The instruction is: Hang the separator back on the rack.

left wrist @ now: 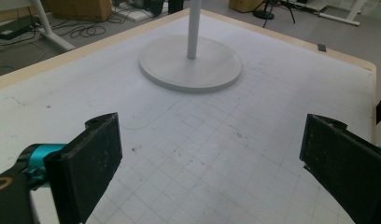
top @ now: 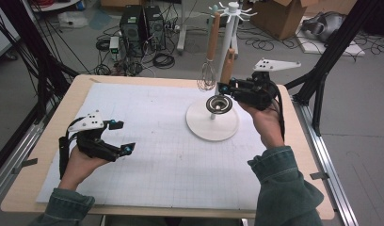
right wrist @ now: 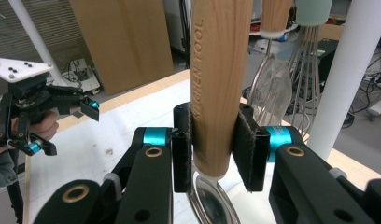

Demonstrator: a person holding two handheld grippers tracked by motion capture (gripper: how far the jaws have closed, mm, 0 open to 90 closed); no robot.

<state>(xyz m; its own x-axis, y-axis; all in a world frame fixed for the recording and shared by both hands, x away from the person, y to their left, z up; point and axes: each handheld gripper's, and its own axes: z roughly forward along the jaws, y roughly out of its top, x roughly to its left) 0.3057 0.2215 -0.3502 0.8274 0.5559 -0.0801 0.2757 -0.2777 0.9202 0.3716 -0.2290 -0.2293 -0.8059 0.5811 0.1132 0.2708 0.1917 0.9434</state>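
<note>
- Strainer (top: 219, 104), a small metal-bowled one on a wooden handle (right wrist: 220, 84) stamped "KITCHEN TOOL", hangs upright in the air over the rack's round white base (top: 199, 128), at about 2 o'clock on the table (top: 49, 188)
- Right gripper (right wrist: 215, 149) is clamped on the lower end of that handle, both black pads pressed flat against the wood; the metal bowl hangs just below the jaws
- In the high view the strainer bowl sits just beside the rack's white post (top: 230, 33), between the post and the gripper body
- Whisk (top: 208, 75) with a wooden handle hangs from the hooks at the top of the rack, at 12 o'clock from the strainer bowl and close beside the held handle
- The strainer bowl holds nothing that can be seen, and no other container stands on the white gridded mat (top: 152, 141)
- Left gripper (left wrist: 212, 154) rests low over the mat at about 8 o'clock, jaws spread wide with only bare mat between them, well apart from the rack
</note>
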